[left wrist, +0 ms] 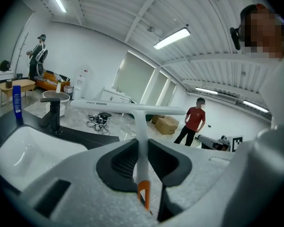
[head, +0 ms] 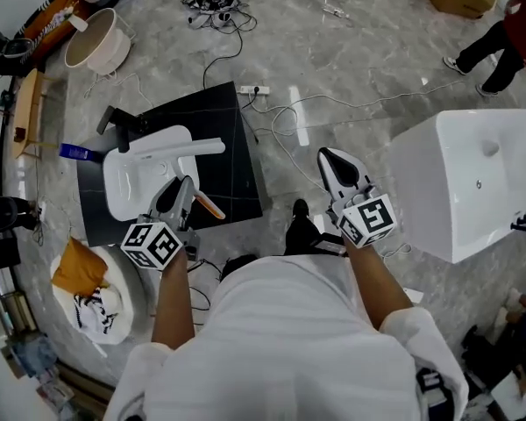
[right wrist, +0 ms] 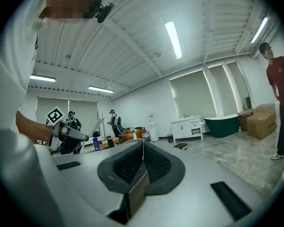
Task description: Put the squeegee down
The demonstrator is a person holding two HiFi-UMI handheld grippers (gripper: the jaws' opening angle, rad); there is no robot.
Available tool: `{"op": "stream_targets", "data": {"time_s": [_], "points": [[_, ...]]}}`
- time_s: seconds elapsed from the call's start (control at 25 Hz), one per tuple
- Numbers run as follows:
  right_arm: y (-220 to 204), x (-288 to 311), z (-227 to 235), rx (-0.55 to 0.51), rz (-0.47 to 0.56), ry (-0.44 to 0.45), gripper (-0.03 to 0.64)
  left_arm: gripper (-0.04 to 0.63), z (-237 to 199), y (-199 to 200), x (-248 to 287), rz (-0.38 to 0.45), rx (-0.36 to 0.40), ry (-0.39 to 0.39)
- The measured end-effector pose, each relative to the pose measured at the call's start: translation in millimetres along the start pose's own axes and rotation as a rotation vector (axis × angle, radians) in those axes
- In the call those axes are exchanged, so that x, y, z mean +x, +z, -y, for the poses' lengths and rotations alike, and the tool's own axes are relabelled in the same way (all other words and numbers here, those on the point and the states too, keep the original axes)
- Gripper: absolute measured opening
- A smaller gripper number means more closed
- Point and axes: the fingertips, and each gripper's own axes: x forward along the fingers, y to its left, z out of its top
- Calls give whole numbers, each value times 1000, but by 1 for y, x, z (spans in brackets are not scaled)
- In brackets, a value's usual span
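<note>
The squeegee (head: 180, 150) has a white T-shaped blade and a white handle with an orange end. It hangs over the white basin (head: 123, 187), which is set in a black counter (head: 232, 169). My left gripper (head: 177, 189) is shut on its handle. In the left gripper view the handle (left wrist: 141, 126) runs up between the jaws and the blade lies crosswise beyond them. My right gripper (head: 329, 158) is held over the floor to the right of the counter. Its jaws (right wrist: 143, 148) are shut with nothing between them.
A black tap (head: 118, 121) and a blue bottle (head: 74, 153) stand at the counter's far left. A big white fixture (head: 473, 182) stands at the right, cables (head: 280, 121) lie on the floor, and a person (head: 508, 33) stands at the far right.
</note>
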Motion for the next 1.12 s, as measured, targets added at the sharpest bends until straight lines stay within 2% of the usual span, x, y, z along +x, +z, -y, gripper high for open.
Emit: {"op": "stream_targets", "data": {"time_s": [0.24,0.48,0.72,1.12], "points": [[4,38,27,6,-15,116,15,78,-6,7,31,-71,-42,74],[-12,68,45,16,-43,188,15,78,-19,-22,68,-230,-91,104],[-37,101,52,47,-87,194,15,78,-46,-54,106,-376,-143,97],[-71,142,43,115,-154,155,15,78,-101,-103,147,-533,-247,116]]}}
